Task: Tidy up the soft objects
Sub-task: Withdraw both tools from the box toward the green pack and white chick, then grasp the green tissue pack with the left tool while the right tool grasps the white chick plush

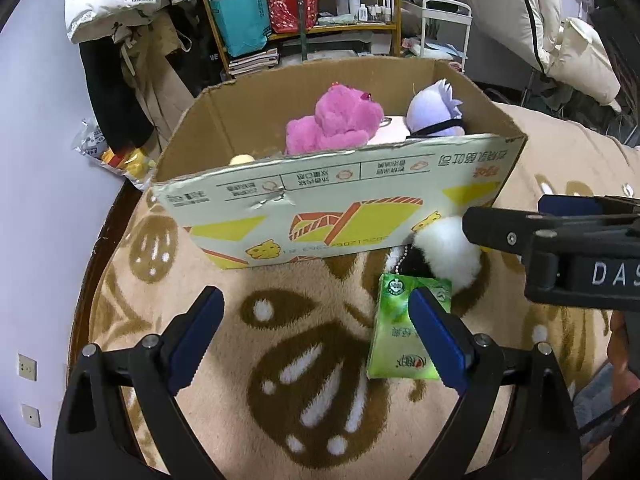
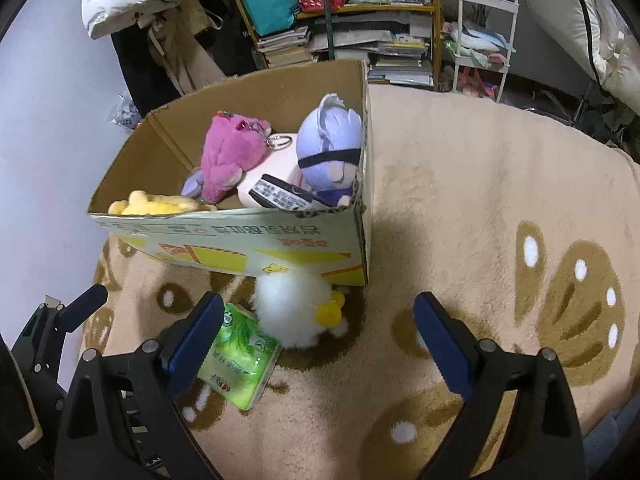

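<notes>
- A white fluffy plush [image 2: 294, 312] with a yellow pom lies on the beige patterned rug [image 2: 460, 208], touching the near wall of an open cardboard box [image 2: 240, 240], toward its right corner.
- A green tissue pack [image 2: 240, 360] lies just near of the white plush, touching it; its printed lettering is too small to read.
- Inside the box sit a pink plush [image 2: 230, 152] with a key ring, a lavender plush [image 2: 330, 148] with a black band at the right wall, and a yellow plush [image 2: 152, 205] in the near left corner, mostly hidden by the box wall.
- A pale pink item and a dark printed packet [image 2: 280, 194] lie between the plush toys; what they are cannot be told.
- The box's near wall carries upside-down Chinese print and yellow graphics.
- The left gripper [image 1: 316, 336] hovers released over the rug, holding nothing, its right finger overlapping the tissue pack.
- The right gripper [image 2: 320, 340] hangs spread wide and empty; in the left wrist view its body shows the letters "DAS", cut off.
- Far behind stands a shelf [image 2: 360, 12] with books, bags and bottles.
</notes>
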Available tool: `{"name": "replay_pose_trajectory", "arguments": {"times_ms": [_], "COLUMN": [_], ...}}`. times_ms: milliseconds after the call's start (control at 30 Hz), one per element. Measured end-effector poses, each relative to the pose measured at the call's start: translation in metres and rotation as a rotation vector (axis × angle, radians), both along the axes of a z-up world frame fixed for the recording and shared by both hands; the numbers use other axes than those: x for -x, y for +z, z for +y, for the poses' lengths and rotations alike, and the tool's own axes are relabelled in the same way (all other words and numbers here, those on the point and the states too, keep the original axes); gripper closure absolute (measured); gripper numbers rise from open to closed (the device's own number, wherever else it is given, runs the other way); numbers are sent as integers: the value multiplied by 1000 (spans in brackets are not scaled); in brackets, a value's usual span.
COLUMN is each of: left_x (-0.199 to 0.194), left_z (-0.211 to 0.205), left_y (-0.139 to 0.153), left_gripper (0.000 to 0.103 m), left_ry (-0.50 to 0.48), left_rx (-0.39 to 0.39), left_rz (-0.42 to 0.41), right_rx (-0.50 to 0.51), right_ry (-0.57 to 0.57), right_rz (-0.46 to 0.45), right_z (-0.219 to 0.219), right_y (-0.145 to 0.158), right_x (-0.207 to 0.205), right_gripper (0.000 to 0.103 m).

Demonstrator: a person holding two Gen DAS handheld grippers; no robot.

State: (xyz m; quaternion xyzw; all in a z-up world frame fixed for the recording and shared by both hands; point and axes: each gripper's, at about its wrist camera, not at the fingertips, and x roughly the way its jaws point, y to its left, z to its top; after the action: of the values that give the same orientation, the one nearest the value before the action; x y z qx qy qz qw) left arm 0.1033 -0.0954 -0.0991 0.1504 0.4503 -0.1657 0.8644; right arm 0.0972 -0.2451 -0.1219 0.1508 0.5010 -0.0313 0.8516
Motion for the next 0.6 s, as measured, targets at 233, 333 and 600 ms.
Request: {"name": "replay_pose_trajectory", "arguments": {"times_ms": [233,333,600], "left_x": [-6,-5,4], "left_z": [-1,-5,-18], "left_y": [-11,-16,-30], "left_gripper": [11,11,11], "left_ry": [-16,-44,-81], "left_rx": [35,34,18], "left_rz": [12,20,56], "right_rx": [-13,-20,-27], "right_ry": [-2,-10,-4], "right_rz": [48,60,101], "right_z": [1,0,2], "right_y": [-18,-24,-37], "right_x": [-8,-10,-18], "right_gripper": [3,3,3]}}
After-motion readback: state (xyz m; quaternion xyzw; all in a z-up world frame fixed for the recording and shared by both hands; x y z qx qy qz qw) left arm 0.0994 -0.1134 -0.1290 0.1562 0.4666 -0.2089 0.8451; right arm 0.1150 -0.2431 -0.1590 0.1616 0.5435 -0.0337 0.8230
